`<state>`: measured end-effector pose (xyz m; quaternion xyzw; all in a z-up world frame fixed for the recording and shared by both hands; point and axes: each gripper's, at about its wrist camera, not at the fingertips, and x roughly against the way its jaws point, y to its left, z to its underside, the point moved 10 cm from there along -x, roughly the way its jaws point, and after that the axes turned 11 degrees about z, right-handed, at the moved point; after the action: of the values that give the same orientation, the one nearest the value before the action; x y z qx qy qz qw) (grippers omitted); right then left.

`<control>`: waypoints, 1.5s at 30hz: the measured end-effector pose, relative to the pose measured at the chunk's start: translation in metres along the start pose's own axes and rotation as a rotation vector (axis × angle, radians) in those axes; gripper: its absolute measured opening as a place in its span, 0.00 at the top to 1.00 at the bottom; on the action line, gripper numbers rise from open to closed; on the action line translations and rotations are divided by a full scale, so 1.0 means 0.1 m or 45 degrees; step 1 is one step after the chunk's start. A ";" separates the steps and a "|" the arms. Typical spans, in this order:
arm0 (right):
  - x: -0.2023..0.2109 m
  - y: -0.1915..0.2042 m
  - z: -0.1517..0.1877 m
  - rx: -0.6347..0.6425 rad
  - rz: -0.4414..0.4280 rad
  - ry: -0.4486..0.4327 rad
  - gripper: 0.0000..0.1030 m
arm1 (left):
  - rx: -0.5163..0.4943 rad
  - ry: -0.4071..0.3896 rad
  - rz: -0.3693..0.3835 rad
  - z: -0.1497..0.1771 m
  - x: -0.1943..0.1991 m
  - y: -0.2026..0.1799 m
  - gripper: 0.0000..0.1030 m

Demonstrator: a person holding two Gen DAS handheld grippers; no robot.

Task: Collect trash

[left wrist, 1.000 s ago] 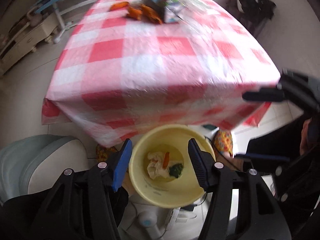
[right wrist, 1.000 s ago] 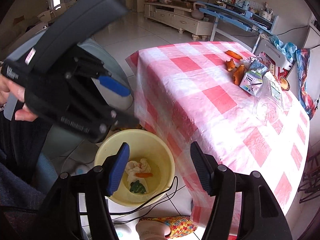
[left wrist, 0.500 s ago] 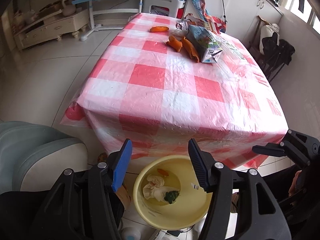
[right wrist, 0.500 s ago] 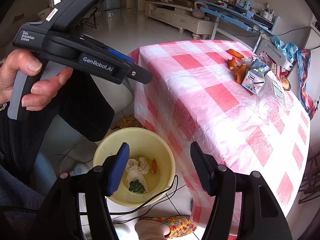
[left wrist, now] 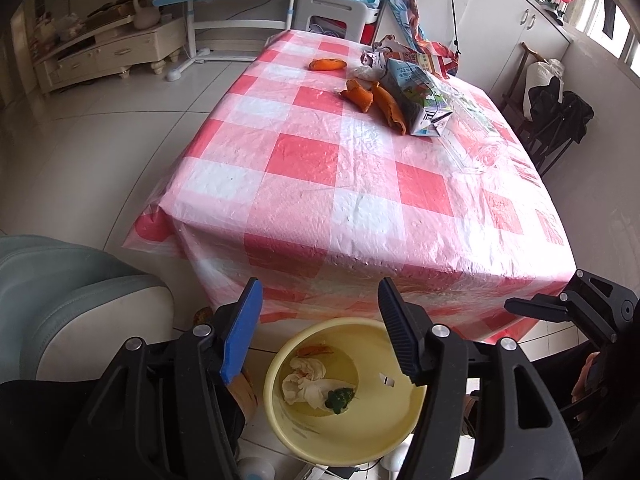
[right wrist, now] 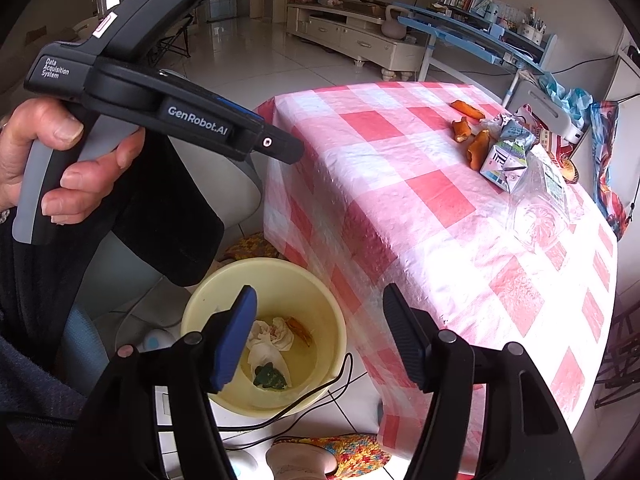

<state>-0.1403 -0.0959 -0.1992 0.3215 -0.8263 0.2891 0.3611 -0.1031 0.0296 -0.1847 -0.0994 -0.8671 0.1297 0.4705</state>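
Two empty claws, left (left wrist: 320, 328) and right (right wrist: 320, 332), hang half-wide above our yellow bucket (left wrist: 400, 432), which sits on the floor. Peels (left wrist: 362, 96) and a carton (left wrist: 420, 100) wait across the tabletop (left wrist: 320, 184); we should reach over and pinch one piece squarely.

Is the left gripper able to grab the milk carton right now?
Probably not yet. The left gripper is open over the yellow bucket, and the milk carton lies far across the table, though nothing blocks it.
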 end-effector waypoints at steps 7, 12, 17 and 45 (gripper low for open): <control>-0.01 0.02 0.00 0.005 -0.001 0.003 0.39 | -0.020 -0.006 -0.011 0.00 0.00 -0.01 0.42; -0.01 0.03 -0.01 0.010 -0.001 0.004 0.39 | -0.018 -0.008 -0.015 -0.01 0.00 -0.01 0.40; -0.01 0.03 -0.01 0.010 -0.001 0.002 0.39 | -0.020 -0.007 -0.016 0.00 0.00 -0.01 0.40; -0.01 0.04 -0.02 0.011 0.002 -0.002 0.38 | -0.019 -0.006 -0.015 0.00 -0.01 -0.01 0.38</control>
<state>-0.1416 -0.0916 -0.1994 0.3224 -0.8256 0.2927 0.3588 -0.1027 0.0287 -0.1849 -0.0975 -0.8698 0.1205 0.4685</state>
